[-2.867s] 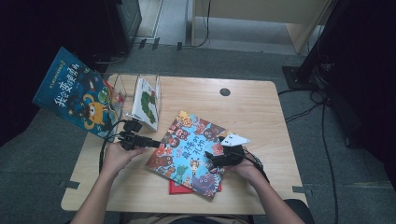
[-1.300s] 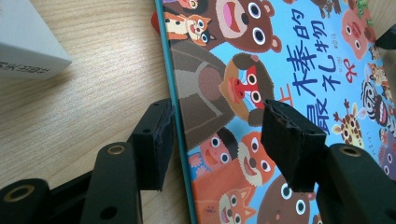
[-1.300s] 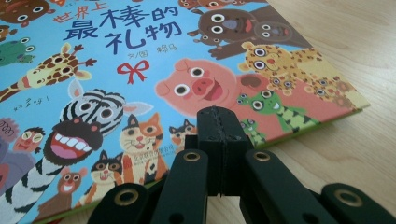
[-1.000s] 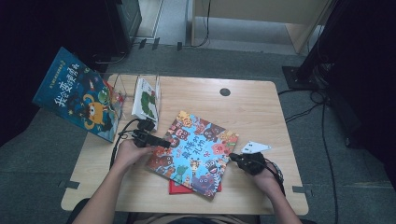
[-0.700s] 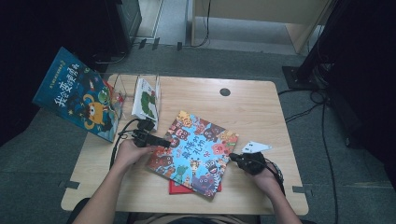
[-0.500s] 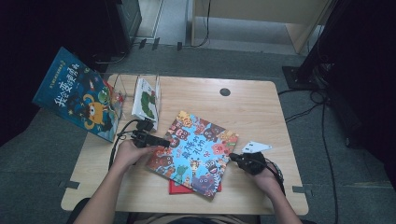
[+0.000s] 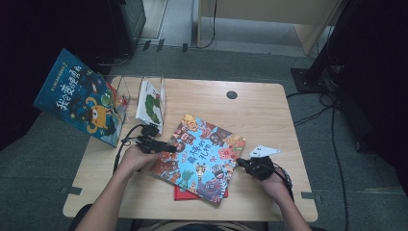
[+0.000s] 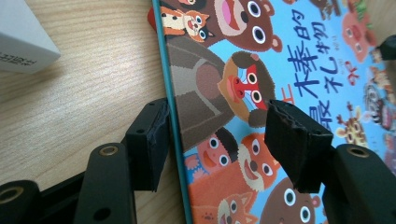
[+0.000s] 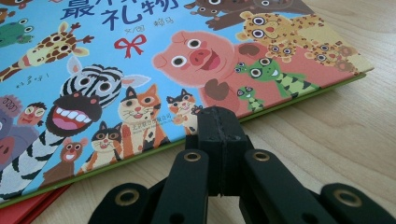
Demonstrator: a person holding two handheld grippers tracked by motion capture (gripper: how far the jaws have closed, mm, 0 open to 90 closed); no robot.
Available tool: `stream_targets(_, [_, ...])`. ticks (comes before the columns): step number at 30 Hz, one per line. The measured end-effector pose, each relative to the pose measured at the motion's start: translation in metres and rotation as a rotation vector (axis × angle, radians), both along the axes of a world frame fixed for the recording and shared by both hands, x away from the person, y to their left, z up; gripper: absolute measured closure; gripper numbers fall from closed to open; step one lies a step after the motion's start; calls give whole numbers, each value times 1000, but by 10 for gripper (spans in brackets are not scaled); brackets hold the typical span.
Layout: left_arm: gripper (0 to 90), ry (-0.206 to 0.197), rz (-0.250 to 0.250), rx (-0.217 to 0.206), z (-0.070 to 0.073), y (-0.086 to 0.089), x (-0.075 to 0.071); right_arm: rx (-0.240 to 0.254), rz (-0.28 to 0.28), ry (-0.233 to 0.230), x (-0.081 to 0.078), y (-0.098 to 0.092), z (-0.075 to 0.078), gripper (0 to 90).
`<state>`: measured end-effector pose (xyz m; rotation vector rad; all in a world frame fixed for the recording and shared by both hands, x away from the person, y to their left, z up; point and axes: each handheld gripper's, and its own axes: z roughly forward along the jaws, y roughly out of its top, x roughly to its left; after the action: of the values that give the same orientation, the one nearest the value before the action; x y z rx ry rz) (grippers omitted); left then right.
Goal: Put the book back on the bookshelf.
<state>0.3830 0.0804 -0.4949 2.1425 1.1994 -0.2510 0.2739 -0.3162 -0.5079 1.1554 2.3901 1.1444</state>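
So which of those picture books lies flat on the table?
The animal-face book, between the two tools, on top of a red book. The dark blue monster book leans off the table's left edge.

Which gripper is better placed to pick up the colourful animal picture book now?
Left. The left gripper is open, with its fingers on both sides of the colourful animal picture book edge. The right gripper is shut and sits beside the opposite edge.

Four books (image 7: pixel 199 156) — one animal-covered, one red beneath, two in stand (image 7: pixel 139 89) — two grippers (image 7: pixel 156 144)
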Motion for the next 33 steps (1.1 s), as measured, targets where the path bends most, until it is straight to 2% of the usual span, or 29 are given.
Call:
stream_targets(3, [419,16,9,3,1,0,0,0,-2,-1,0,0,0,900])
stream_targets(4, [423,40,20,-2,1,1,1,1,-6,0,0,1,0,900])
stream_targets(5, [436,40,20,-2,1,1,1,1,-6,0,0,1,0,900])
stream_targets(8, [443,86,40,-21,1,3,2,9,-14,4,1,1,-1,900])
stream_targets(14, [469,118,46,-7,2,4,4,18,-18,12,2,1,-1,900])
stream_targets(17, [481,117,56,22,4,2,2,26,-23,18,3,1,-1,900])
stream_targets(20, [491,124,62,32,5,1,3,38,-28,24,4,0,-2,900])
stream_targets(23, [526,136,68,18,8,4,3,43,-29,32,5,0,-2,900])
stream_targets(24, [538,128,78,-9,13,7,2,44,-29,36,5,0,-3,900])
stream_targets(25, [550,128,78,-9,13,7,2,41,-26,36,5,0,-4,900])
stream_targets(28, [553,127,88,-60,20,10,1,30,-26,42,6,1,-4,900])
stream_targets(29, [553,129,89,-44,21,9,1,30,-23,44,6,1,-4,900])
stream_targets(30, [551,129,77,-8,20,7,1,31,-22,44,7,1,-4,900])
stream_targets(33, [550,153,73,-30,22,9,3,33,-24,48,7,1,-4,900])
